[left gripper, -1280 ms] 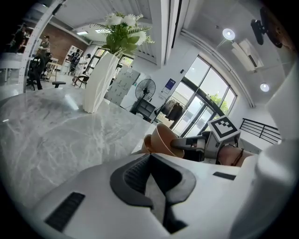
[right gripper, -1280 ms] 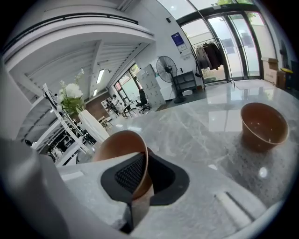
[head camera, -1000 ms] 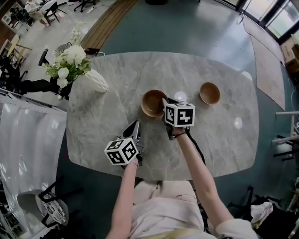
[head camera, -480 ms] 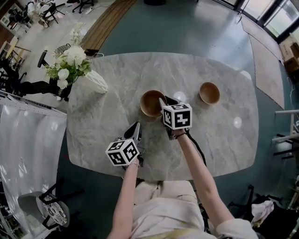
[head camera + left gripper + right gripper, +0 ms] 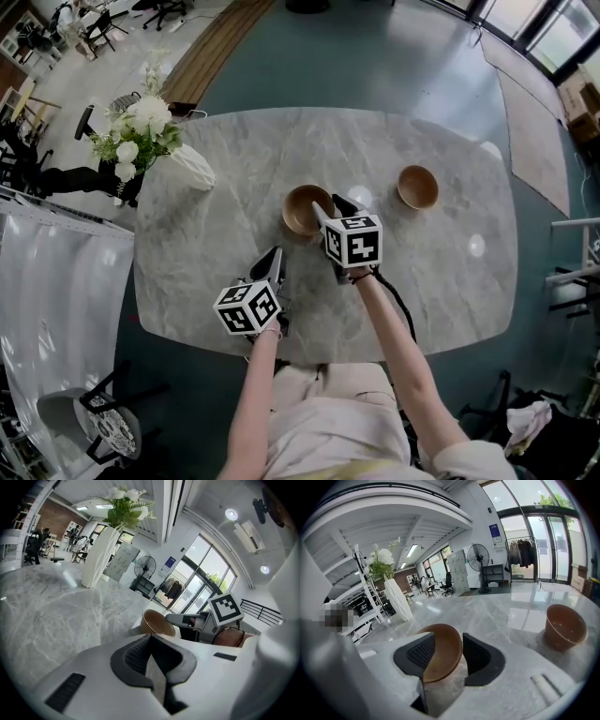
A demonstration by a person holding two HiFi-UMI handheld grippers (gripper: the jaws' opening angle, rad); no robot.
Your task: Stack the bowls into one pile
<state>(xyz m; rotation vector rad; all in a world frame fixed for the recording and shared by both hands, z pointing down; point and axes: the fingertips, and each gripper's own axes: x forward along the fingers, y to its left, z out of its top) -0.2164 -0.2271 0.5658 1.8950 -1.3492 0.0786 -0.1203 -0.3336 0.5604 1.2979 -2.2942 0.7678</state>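
Observation:
A brown wooden bowl (image 5: 302,208) stands at the middle of the marble table (image 5: 216,234). A second, smaller bowl (image 5: 418,186) sits apart to the right. My right gripper (image 5: 328,203) straddles the near rim of the middle bowl (image 5: 440,660). One pad is inside the bowl, the other outside. Its jaws have just been opening, and a gap shows beside the wall. The other bowl (image 5: 565,625) lies off to its right. My left gripper (image 5: 274,255) rests low near the front edge, shut (image 5: 150,639) on nothing, with the middle bowl (image 5: 154,622) ahead of it.
A white vase with white flowers (image 5: 187,159) stands at the table's far left corner. It shows tall in the left gripper view (image 5: 99,555) and further off in the right gripper view (image 5: 397,599). Chairs and a floor fan stand around the room beyond the table.
The right gripper's jaws have spread apart from the bowl's rim and the gripper has rolled a little. The bowl stays on the table. The left gripper has not moved.

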